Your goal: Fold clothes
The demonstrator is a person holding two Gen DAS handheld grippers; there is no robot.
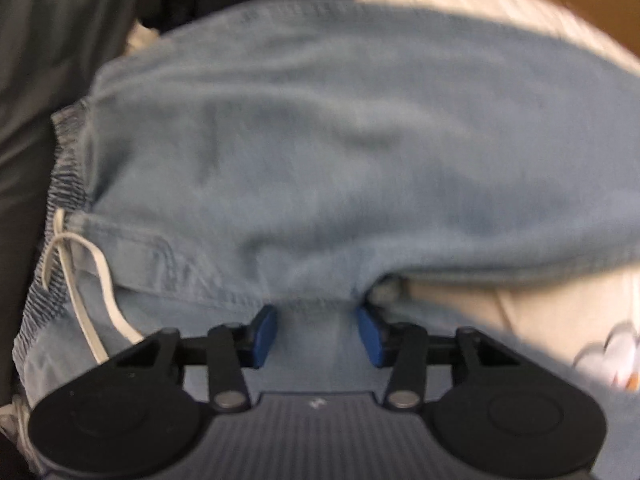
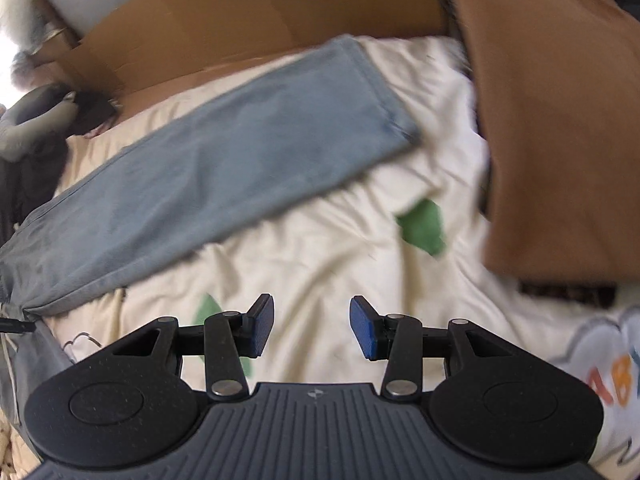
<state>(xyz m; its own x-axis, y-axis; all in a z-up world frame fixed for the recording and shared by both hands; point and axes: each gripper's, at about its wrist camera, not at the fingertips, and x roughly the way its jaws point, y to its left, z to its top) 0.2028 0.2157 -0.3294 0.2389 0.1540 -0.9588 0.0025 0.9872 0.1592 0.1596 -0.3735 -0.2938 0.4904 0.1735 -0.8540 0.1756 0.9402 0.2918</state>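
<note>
Light blue denim trousers (image 1: 320, 152) with an elastic waistband (image 1: 60, 208) and a white drawstring (image 1: 96, 280) fill the blurred left wrist view. My left gripper (image 1: 317, 334) is open and sits at the crotch seam, with denim lying between its blue pads (image 1: 264, 336). In the right wrist view one trouser leg (image 2: 224, 160) stretches diagonally across a cream quilt (image 2: 320, 256), its hem at the upper right. My right gripper (image 2: 312, 328) hovers open over the quilt, below the leg, with nothing between its fingers.
A brown cardboard wall (image 2: 248, 12) runs behind the quilt, and a brown cloth (image 2: 560, 140) hangs at the right. Dark and grey clothes (image 2: 36, 120) are heaped at the left. The quilt carries green patches (image 2: 424, 228) and printed letters (image 2: 612, 384).
</note>
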